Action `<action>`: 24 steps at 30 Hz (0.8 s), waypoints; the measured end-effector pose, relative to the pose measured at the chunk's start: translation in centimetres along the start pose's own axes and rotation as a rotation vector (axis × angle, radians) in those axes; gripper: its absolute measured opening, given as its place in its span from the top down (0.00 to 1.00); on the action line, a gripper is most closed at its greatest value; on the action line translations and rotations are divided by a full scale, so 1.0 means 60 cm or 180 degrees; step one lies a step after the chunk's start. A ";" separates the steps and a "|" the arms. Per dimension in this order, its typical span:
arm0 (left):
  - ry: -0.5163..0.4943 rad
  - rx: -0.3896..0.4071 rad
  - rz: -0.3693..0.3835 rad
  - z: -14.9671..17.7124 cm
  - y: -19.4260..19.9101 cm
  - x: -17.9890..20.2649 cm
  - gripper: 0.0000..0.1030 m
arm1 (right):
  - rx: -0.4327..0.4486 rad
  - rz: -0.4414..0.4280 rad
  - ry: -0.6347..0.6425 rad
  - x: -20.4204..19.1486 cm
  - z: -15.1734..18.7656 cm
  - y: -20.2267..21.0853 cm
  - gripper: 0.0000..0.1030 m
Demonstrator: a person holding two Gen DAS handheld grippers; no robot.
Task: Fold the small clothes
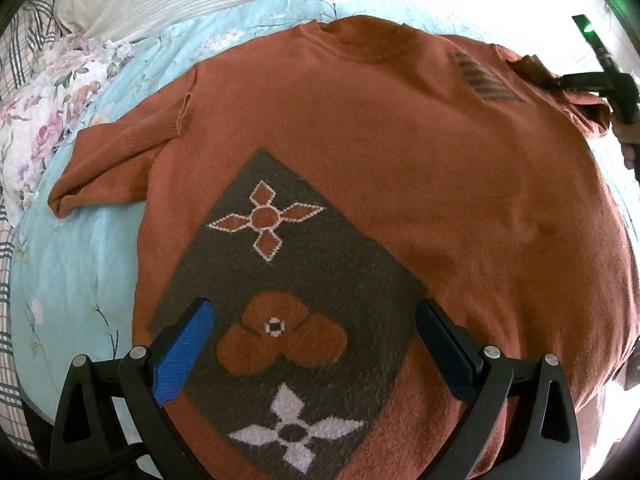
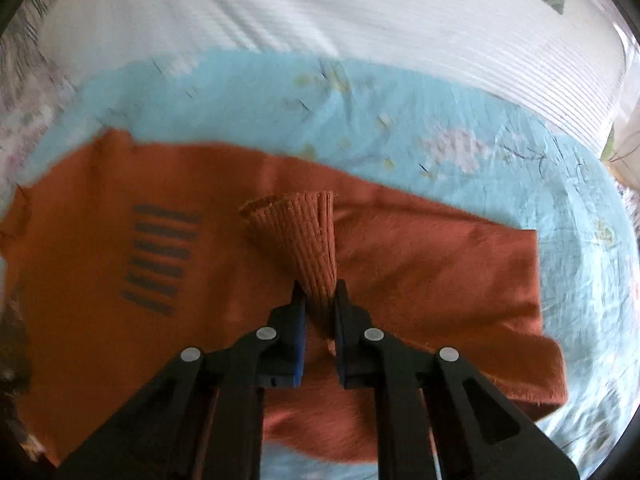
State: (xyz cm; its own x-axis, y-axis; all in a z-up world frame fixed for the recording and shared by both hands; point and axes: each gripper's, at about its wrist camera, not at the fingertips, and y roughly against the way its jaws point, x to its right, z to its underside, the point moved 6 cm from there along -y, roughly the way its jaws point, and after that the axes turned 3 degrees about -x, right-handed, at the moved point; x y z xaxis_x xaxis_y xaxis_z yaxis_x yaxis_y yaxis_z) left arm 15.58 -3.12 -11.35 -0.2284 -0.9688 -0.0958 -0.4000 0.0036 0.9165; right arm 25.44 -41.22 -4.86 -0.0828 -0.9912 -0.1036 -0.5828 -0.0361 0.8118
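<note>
Your right gripper is clamped on the ribbed cuff of the sweater, likely so you can draw that sleeve across the body. The sweater lies flat, front up, on the blue bedsheet. Your left gripper hangs wide and empty over the grey patterned panel near the hem, ready to pin it.

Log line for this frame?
left gripper: open above sweater | right gripper: shut on sleeve cuff | bedsheet underneath
</note>
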 end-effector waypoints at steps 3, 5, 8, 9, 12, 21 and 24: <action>0.0041 0.0049 0.0060 -0.003 0.005 -0.005 0.02 | 0.0188 -0.0438 -0.0171 -0.058 -0.010 0.034 0.88; 0.0090 0.0077 0.0104 -0.004 0.010 -0.011 0.02 | 0.0259 -0.0749 -0.0273 -0.106 -0.018 0.045 0.87; 0.0173 0.0131 0.0152 -0.002 0.018 -0.021 0.02 | 0.0340 -0.1225 -0.0372 -0.191 -0.022 0.044 0.87; 0.0207 0.0144 0.0156 -0.001 0.020 -0.027 0.02 | 0.0333 -0.1353 -0.0385 -0.226 -0.021 0.041 0.87; 0.0317 0.0168 0.0181 0.000 0.023 -0.046 0.02 | 0.0270 -0.1632 -0.0425 -0.316 -0.020 0.024 0.87; 0.0600 0.0222 0.0348 0.006 0.023 -0.097 0.02 | -0.0135 -0.2209 -0.0453 -0.520 -0.024 -0.077 0.87; 0.0655 0.0240 0.0388 -0.002 0.018 -0.106 0.02 | -0.0230 -0.2169 -0.0429 -0.535 -0.022 -0.108 0.84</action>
State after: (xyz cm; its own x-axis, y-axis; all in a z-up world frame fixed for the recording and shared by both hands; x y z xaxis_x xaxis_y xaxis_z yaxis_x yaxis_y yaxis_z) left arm 16.70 3.01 -9.71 -0.0964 -0.9901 0.1018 -0.4473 0.1344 0.8842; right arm 32.95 -9.36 -6.01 0.1798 -0.7203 -0.6699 -0.4858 -0.6572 0.5763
